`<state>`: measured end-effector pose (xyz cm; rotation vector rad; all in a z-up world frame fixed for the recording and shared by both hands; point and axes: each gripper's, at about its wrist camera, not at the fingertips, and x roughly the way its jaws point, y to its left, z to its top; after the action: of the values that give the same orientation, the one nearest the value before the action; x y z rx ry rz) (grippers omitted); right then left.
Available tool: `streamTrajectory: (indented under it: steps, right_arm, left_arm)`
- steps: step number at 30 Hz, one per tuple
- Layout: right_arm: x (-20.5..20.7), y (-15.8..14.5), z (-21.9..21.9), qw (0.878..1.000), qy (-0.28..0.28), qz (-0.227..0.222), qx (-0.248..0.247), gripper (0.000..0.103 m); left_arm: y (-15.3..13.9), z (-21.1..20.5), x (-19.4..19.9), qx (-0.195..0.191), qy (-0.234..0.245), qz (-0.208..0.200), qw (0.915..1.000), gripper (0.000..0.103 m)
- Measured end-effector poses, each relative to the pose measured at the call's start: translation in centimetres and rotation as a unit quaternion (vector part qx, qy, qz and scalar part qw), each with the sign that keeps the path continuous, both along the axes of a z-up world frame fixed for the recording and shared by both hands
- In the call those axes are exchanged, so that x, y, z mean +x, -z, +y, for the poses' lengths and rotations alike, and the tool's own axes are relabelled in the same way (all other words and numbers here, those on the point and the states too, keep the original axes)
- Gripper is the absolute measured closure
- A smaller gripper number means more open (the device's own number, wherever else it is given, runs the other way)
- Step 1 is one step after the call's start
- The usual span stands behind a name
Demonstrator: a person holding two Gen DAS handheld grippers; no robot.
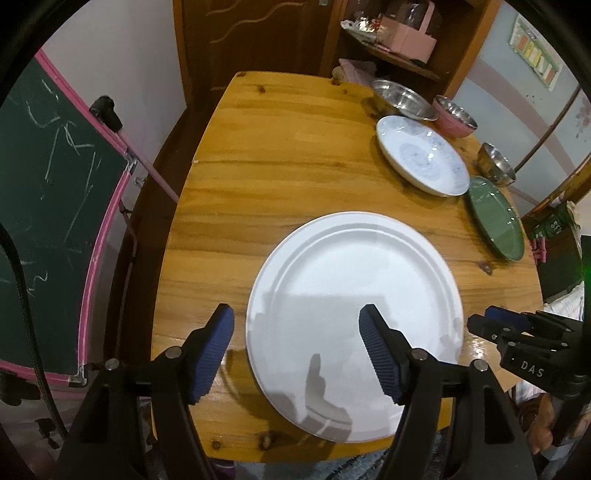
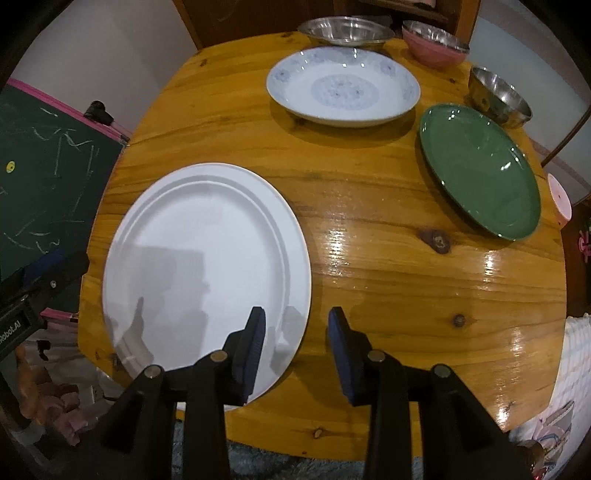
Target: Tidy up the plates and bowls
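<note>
A large white plate (image 1: 354, 291) (image 2: 207, 258) lies flat at the near edge of the wooden table (image 1: 266, 177) (image 2: 388, 240). My left gripper (image 1: 297, 321) is open above the plate's left rim, one finger on each side of the rim. My right gripper (image 2: 297, 321) is open and empty above the plate's right rim. Farther back lie a blue-patterned white dish (image 1: 421, 153) (image 2: 343, 86), a green plate (image 1: 496, 218) (image 2: 480, 170), a wide steel bowl (image 1: 402, 98) (image 2: 345, 31), a pink bowl with a steel inside (image 1: 454, 116) (image 2: 436, 42) and a small steel bowl (image 1: 495, 164) (image 2: 500, 98).
A green chalkboard with a pink frame (image 1: 55, 206) (image 2: 48, 173) stands left of the table. A wooden cabinet with shelves (image 1: 391, 40) stands behind the table. The right gripper shows at the right of the left wrist view (image 1: 498, 325).
</note>
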<state>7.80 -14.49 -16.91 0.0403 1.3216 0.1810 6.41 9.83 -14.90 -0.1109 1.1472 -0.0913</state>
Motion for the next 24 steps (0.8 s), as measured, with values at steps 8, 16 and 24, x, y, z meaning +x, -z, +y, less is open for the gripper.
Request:
streamTrajectory:
  steps: [8, 16, 24]
  right_arm:
    - [-2.1, -2.6, -0.4, 0.999, -0.012, -0.036, 0.021, 0.067]
    - [-4.3, -6.0, -1.0, 0.994, -0.019, -0.098, 0.034, 0.067]
    - [-6.0, -10.6, -2.4, 0.981, -0.022, -0.188, 0.036, 0.067]
  left_arm:
    - [-3.3, -1.9, -1.8, -0.004, 0.009, -0.039, 0.9992, 0.029]
    - [-7.1, -3.1, -3.7, -0.022, 0.006, -0.083, 0.9963, 0.028]
    - [-10.9, -5.5, -4.9, -0.031, 0.012, -0.125, 0.9916, 0.025]
